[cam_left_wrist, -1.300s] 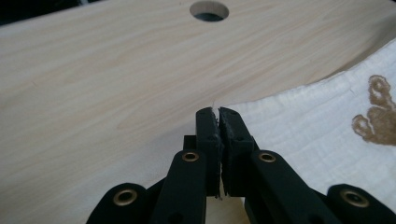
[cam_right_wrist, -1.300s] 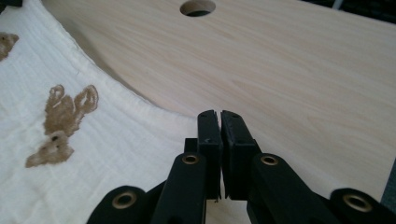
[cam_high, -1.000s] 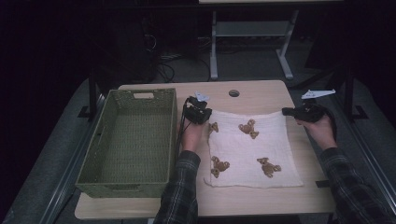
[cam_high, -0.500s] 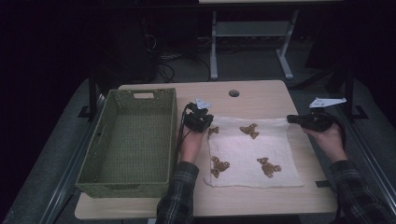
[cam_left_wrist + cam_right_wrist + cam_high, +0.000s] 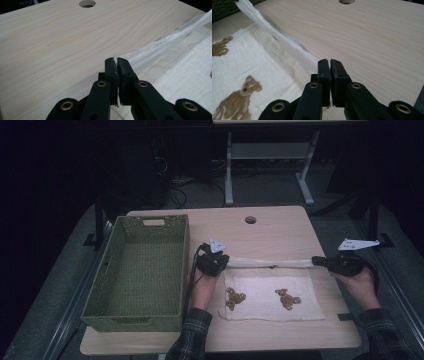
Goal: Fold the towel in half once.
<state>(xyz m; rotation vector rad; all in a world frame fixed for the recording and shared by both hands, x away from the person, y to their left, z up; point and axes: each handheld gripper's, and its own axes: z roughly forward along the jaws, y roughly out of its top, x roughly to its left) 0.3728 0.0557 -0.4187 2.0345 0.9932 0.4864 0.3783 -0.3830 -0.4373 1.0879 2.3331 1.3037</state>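
White cloth [image 5: 272,292] is folding best if left claw [image 5: 223,263] and right claw [image 5: 316,262], each clamped on a far corner, are travelling level and taut.

- My left gripper [image 5: 117,61] rises from the bottom edge, its two black jaws pressed together with a thin wisp of white cloth [image 5: 175,65] pinched at their tips.
- The cloth spreads off to my right, its lifted edge running up toward the top right corner.
- The pale wooden tabletop [image 5: 57,42] stretches left and ahead.
- A round hole [image 5: 87,3] sits at its far edge.
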